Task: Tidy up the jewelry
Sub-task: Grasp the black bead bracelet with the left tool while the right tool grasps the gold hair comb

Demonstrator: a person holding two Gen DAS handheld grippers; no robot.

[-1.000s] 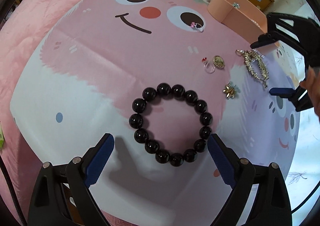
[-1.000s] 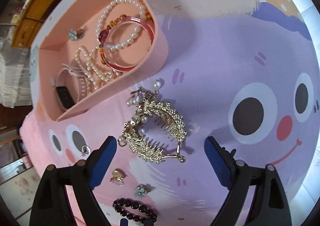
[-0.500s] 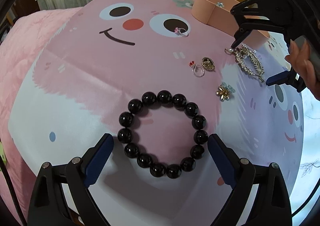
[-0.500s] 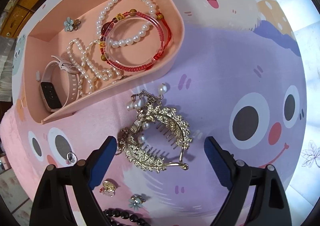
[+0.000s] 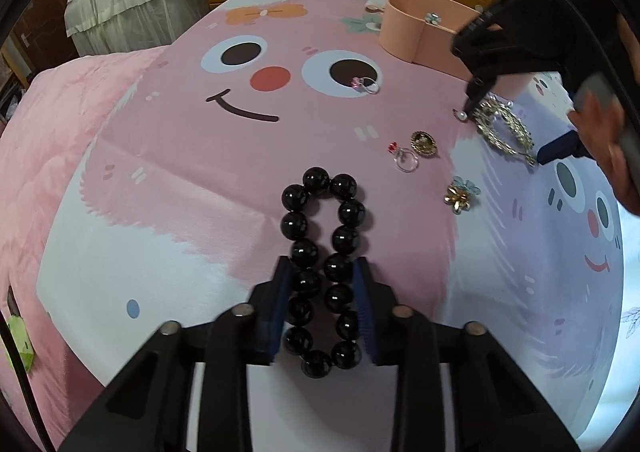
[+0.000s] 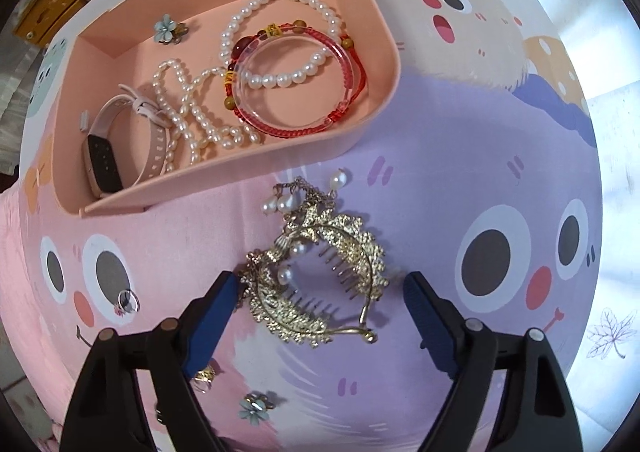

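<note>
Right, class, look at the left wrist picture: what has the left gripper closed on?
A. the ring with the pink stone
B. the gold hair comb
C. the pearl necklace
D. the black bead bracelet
D: the left gripper has its blue fingers pressed against both sides of the black bead bracelet, squeezing it into a long narrow loop, while the gold hair comb lies between the open fingers of the right gripper.

Soft, even daylight fills the room, brightest at the right edge where the bedsheet point(image 6: 612, 123) washes out white. Shadows are faint. Fisheye bending curves everything near the dark rims. The person's hand point(image 5: 604, 139) is motion-blurred.
</note>
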